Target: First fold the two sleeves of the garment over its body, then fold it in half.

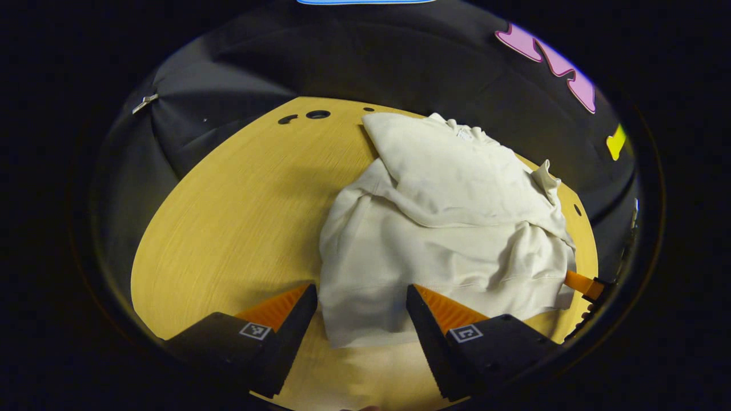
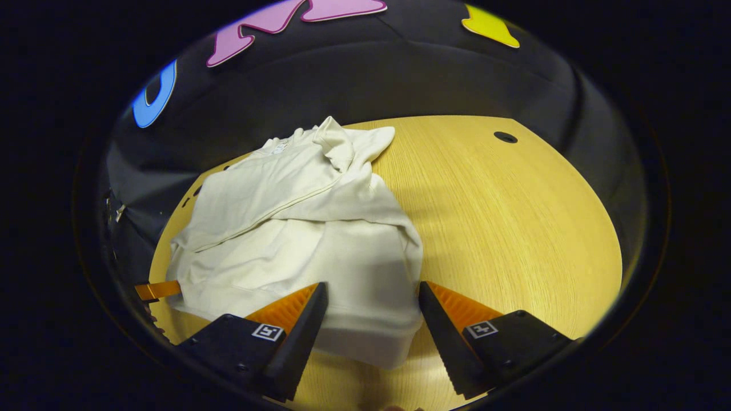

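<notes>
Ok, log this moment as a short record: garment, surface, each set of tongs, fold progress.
garment: cream long-sleeved sweatshirt, lying on the table, both sleeves laid across its body
surface: round light wooden table with small holes near its edge
left tongs: open, straddling the hem's corner, not gripping
right tongs: open, over the hem's other corner, not gripping
fold progress: sleeves appear folded in; fold in half not yet done
likely next: probably grip the hem corners
</notes>
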Tool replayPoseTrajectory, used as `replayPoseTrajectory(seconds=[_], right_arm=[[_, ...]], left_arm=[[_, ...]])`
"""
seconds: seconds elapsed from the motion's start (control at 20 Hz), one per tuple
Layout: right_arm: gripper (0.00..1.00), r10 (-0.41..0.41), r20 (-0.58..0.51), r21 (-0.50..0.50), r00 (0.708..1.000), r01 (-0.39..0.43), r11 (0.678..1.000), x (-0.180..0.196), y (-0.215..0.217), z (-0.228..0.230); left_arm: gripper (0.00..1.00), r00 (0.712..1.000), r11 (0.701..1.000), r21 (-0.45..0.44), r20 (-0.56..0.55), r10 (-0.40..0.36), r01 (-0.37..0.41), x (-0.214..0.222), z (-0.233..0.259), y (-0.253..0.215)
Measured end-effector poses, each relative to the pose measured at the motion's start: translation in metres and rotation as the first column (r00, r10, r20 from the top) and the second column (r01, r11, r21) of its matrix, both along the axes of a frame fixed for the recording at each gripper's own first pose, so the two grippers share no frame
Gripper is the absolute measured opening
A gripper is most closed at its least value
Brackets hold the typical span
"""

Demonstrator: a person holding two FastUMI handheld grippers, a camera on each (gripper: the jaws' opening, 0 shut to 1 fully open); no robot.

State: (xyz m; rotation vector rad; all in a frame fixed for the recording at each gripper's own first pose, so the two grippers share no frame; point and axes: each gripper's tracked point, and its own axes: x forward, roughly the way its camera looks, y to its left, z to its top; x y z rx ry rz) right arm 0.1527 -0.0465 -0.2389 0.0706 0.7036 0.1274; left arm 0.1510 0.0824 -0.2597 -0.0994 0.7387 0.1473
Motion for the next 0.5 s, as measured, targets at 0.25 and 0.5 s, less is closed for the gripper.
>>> replayPoseTrajectory(seconds=[0.25, 0.5], right_arm=[[0.96, -0.003, 0.029, -0.110, 1.000, 0.006, 0.994, 0.000, 0.000, -0.005], [0.76, 0.036, 0.015, -0.094, 0.999, -0.034, 0.995, 0.003, 0.020, -0.007]], left_arm=[[0.98, 0.998, 0.995, 0.086, -0.025, -0.054, 0.056, 0.003, -0.008, -0.010], [0.60, 0.994, 0.993, 0.054, 0.021, -0.107, 0.106, 0.011, -0.009, -0.033]])
